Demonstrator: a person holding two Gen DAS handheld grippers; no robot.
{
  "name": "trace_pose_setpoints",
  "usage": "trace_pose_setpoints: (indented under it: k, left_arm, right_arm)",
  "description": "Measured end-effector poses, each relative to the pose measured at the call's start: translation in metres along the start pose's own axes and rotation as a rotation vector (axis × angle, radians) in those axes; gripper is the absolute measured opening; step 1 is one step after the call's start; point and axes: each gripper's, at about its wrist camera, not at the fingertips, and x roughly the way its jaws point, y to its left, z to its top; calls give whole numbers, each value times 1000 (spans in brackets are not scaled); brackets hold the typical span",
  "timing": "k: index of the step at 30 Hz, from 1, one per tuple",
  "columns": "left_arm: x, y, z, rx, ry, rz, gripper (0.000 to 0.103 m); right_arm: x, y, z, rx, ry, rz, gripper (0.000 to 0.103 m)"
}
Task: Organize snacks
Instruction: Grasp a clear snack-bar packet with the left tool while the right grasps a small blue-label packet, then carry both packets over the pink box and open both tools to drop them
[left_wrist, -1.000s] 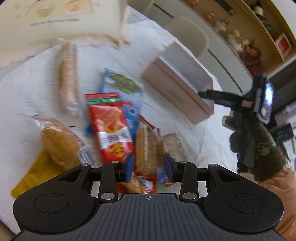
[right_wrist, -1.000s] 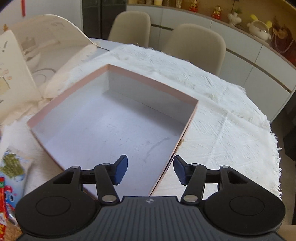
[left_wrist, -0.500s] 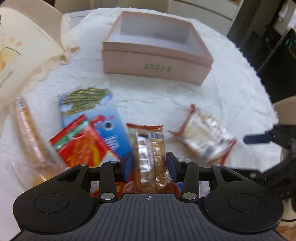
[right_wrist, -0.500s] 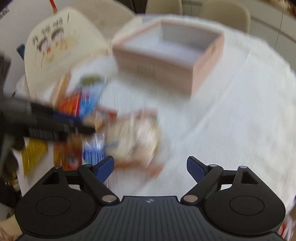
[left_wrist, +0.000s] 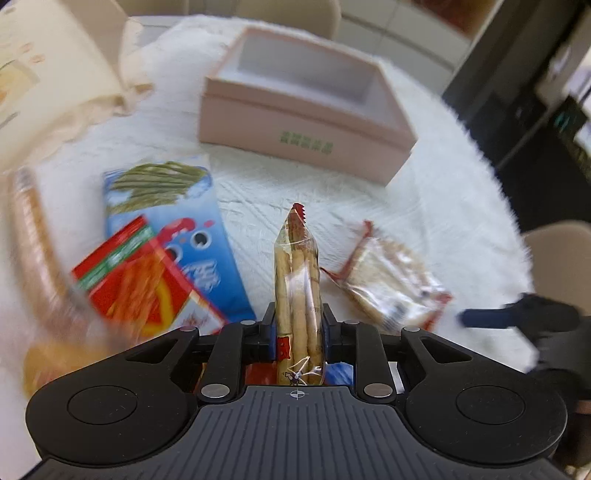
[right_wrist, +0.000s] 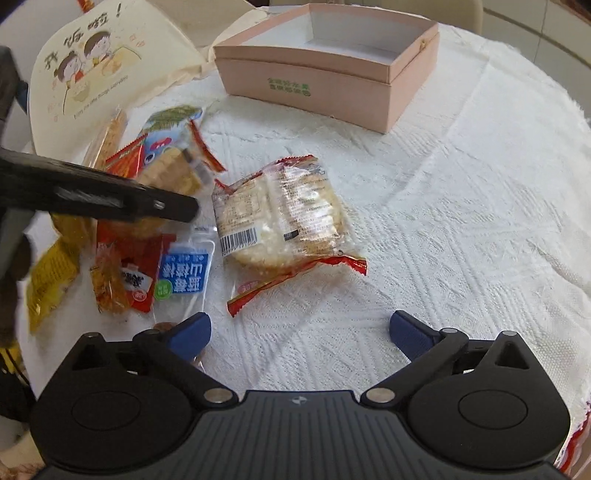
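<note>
My left gripper (left_wrist: 298, 325) is closing its jaws on a clear packet of biscuit sticks (left_wrist: 295, 266), which stands on edge between the pads and is pinched by them. In the right wrist view a black finger (right_wrist: 110, 195) of that gripper reaches in from the left over the snack pile. My right gripper (right_wrist: 299, 332) hovers over the white tablecloth with its jaws opening wide and nothing between them. A rice cracker packet (right_wrist: 280, 210) lies just ahead of it. The open pink box (right_wrist: 306, 85) stands behind the snacks, its inside bare.
Left of the held packet lie a blue packet (left_wrist: 177, 221), a red packet (left_wrist: 140, 291) and a long bread roll (left_wrist: 33, 229). A small blue-and-white packet (right_wrist: 184, 273) and a yellow one (right_wrist: 51, 277) lie nearer. A cream cartoon bag (right_wrist: 103, 66) stands at the back left.
The left gripper has shut on the biscuit stick packet, which turned from flat onto its edge. The right gripper swung from above the pink box to over the snacks and opened wide.
</note>
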Motion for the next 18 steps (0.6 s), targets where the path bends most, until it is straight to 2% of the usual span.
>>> trace_pose_setpoints:
  k: [2,3,4,7,9,11,13,15,16,18]
  left_arm:
    - [-25,6,-12,-42,-36,-24,25]
    - [-38,9,-19,-67,-52,-39,25]
    - [-49,12,-26,-85,-62,-52,25]
    - [-69,21,-48,-125,-51,-60,25]
    - [-74,27,-61,-150,-24,-70,25]
    - [-77,30,-73,-164,-3,-74,25]
    - [-79,32,-81,-171,9,-76,25]
    - [-81,33,-84,-171,13,-82,25]
    - [-83,32,-85,-165,14,-82,25]
    - [-87,29,-82,-146,13,-84,25]
  right_arm:
    - [-2,3,0,-8,26,-13,102]
    - [-6,6,0,-3,31,-22,96]
    - [-14,12,-2,-15,17,-19,92]
    - [-32,39,-11,-93,-68,6,92]
    - [-30,56,-13,-111,-86,-1,90]
    - [-21,71,-12,-116,-86,-10,79]
    - [-10,81,-11,-123,-54,-15,54]
    - [-10,92,-11,-153,-49,-35,46]
    - [-14,96,-12,-181,-45,-38,35]
    - [-27,99,-12,-198,-45,-39,35]
